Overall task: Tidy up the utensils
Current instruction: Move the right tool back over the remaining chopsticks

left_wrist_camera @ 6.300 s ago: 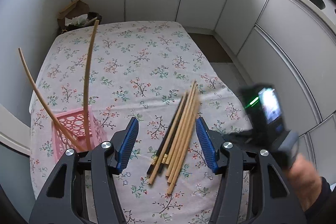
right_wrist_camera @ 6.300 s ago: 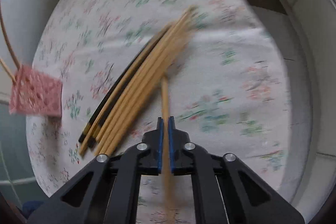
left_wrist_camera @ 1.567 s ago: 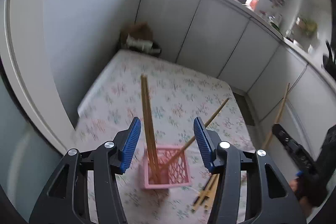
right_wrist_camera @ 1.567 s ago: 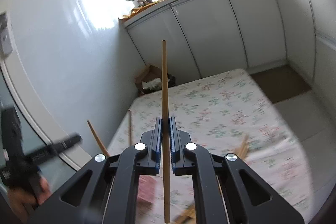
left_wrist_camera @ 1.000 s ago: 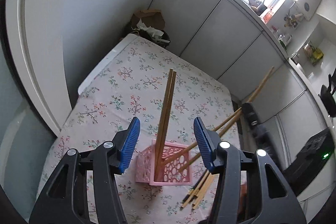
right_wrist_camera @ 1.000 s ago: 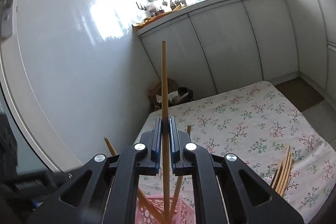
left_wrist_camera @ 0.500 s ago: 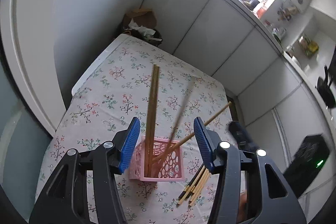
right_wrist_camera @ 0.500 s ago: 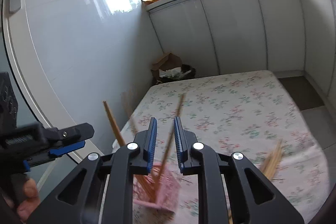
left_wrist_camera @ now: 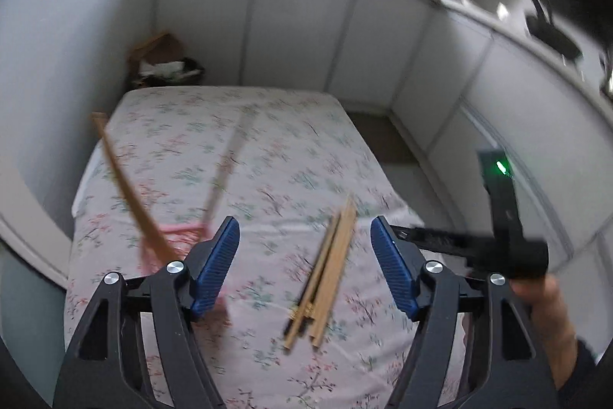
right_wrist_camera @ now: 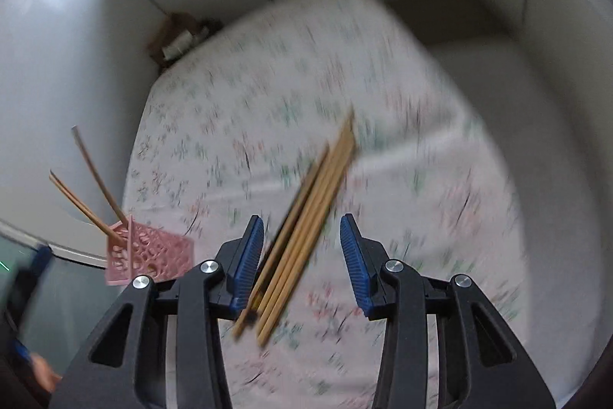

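A bundle of wooden and dark chopsticks lies on the flowered tablecloth. A pink perforated basket stands at the table's left edge with several chopsticks leaning out of it. My left gripper hovers above the bundle, its jaws opening, nothing pressed between them. My right gripper also hangs over the bundle, jaws opening and empty. The right gripper's body and the hand holding it show at the right of the left wrist view.
White cabinet fronts wrap the far and right sides of the table. A cardboard box with rubbish sits in the far left corner. A pan rests on the counter. Both views are motion-blurred.
The right gripper let go of its chopstick into the pink basket, opened, and swung down over the bundle. The left gripper left the basket, moved right above the bundle and widened.
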Motion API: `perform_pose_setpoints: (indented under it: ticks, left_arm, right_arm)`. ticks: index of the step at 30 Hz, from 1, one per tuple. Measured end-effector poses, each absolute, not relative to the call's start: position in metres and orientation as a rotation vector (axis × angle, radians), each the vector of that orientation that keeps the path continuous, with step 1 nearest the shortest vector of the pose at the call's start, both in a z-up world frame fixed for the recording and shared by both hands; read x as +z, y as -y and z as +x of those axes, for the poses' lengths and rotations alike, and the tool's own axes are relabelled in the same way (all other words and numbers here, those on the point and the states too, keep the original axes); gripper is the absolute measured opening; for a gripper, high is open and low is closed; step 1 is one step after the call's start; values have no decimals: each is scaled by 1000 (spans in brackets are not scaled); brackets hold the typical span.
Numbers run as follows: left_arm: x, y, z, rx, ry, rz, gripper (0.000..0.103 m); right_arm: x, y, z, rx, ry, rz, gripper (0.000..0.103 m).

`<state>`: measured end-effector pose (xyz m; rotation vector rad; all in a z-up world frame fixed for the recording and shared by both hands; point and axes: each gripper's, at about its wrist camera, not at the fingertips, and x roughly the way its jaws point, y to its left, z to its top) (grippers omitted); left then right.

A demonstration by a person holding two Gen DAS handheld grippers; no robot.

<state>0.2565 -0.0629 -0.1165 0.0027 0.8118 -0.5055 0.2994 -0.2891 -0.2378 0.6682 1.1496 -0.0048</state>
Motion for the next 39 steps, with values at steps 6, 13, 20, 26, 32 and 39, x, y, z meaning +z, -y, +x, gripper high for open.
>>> perform_pose_setpoints:
  ticks: [6, 13, 20, 26, 32, 39]
  left_arm:
    - [-150, 96, 260, -523, -923, 58, 68]
    - [-177, 97, 276, -487, -1032, 34, 68]
    - [-168, 87, 277, -474, -1002, 5, 68]
    - [-166, 82, 280, -461, -1000, -11, 68]
    - [-165, 78, 281, -476, -1012, -43, 68]
    - [-159, 73, 281, -476, -1000, -67, 68]
  right_arm:
    - [-268, 294, 310, -14, -1221, 703, 30]
    - [-292, 278, 325, -13, -1285, 645, 27]
    - [-304, 260, 339, -15, -1306, 585, 27]
    - [-302, 239, 348, 0, -1285, 410, 22]
    - [-298, 227, 349, 55, -1321, 297, 14]
    - [-303, 226, 346, 80, -1359, 331, 13]
